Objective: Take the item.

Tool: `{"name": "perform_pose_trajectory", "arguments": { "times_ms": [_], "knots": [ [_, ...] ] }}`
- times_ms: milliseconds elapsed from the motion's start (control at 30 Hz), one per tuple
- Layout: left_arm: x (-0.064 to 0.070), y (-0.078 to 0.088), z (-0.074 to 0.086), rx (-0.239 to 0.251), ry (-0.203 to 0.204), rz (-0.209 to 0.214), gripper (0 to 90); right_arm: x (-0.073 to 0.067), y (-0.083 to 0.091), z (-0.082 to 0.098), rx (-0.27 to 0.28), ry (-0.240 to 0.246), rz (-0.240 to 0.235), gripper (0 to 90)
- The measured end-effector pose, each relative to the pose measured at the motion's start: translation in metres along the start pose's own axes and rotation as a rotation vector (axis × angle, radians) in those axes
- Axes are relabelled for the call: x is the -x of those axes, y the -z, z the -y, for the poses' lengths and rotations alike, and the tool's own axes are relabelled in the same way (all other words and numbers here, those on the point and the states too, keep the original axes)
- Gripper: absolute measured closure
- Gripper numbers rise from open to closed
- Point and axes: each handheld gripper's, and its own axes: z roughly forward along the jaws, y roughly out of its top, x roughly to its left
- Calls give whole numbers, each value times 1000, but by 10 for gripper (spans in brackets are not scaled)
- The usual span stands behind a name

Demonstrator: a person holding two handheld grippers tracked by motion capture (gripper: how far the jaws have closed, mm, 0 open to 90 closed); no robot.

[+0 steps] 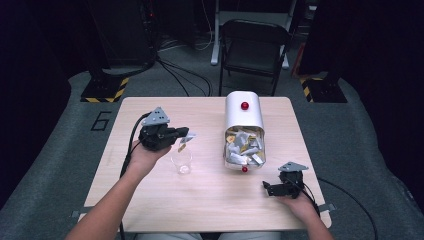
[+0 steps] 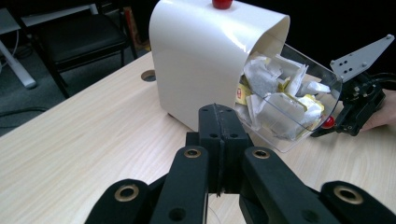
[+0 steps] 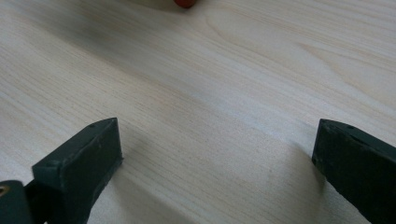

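Left tool (image 1: pixel 184 136), pressed together on a tea bag (image 1: pixel 186 141), hangs above the glass (image 1: pixel 182 161) on the table (image 1: pixel 150 200). Right tool (image 1: pixel 269 189) spread, idle. Risk: bag catches the rim, tipping the glass.

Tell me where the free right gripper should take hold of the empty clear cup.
Grip the clear cup by its upper wall, just under the rim, coming level from its right side. It stands upright and open-topped, and the left gripper holds a packet over its mouth, so probably avoid coming from above.
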Motion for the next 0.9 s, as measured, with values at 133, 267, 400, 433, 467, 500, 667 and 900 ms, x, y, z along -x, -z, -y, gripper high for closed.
{"name": "perform_pose_trajectory", "arguments": {
  "times_ms": [133,267,400,433,467,500,667,900],
  "knots": [
    [-2,-1,6,-4,9,1,900,0,0,0,-4,1,2,8],
    [-3,-3,15,-4,20,-3,900,0,0,0,-1,0,2,8],
    [-4,-4,20,-8,30,-1,900,0,0,0,0,-1,3,8],
    [-4,-4,20,-8,30,-1,900,0,0,0,0,-1,3,8],
    [-5,-4,22,-12,33,3,900,0,0,0,1,-1,3,8],
    [-5,-5,24,-13,34,-1,900,0,0,0,-1,-1,2,8],
    [-7,-11,35,-21,51,-2,900,0,0,0,-1,0,2,8],
    [-9,-17,47,-47,65,6,900,0,0,0,0,0,2,8]
  ]
}}
